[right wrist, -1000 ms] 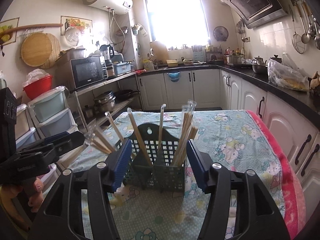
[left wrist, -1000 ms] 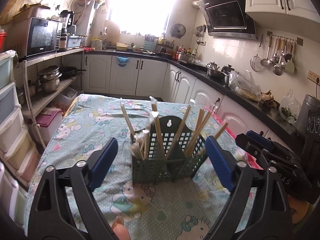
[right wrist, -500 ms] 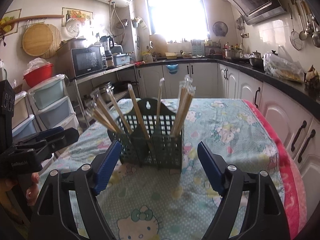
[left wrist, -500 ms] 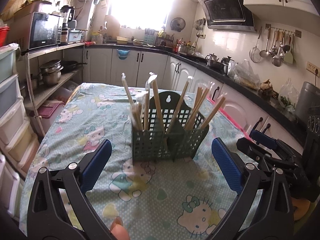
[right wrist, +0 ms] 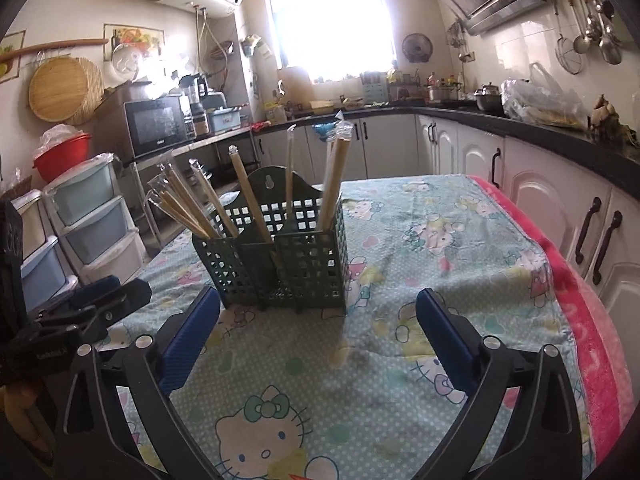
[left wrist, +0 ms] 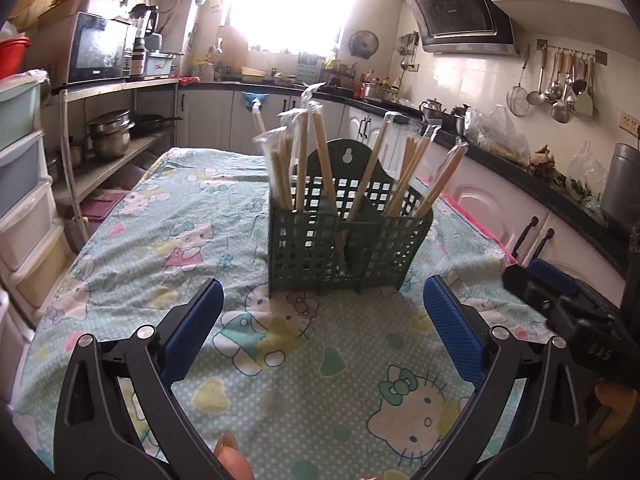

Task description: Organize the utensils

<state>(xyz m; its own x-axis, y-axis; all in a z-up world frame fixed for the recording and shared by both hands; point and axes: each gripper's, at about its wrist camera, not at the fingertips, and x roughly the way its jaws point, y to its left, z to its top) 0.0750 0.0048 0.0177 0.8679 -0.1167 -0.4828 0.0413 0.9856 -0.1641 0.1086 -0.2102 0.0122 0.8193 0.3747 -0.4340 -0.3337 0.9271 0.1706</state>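
Both my grippers have withdrawn from the dark green perforated plastic utensil caddy (left wrist: 346, 236). Left gripper (left wrist: 320, 328) and right gripper (right wrist: 318, 334) stand spread wide, empty. Caddy sits frame centre, holding wrapped wooden chopsticks (left wrist: 320, 160), on the cartoon-print tablecloth (left wrist: 192, 240).

2 wrist views face utensil basket (left wrist: 346, 236) (right wrist: 276, 256); near, opposite diagonals
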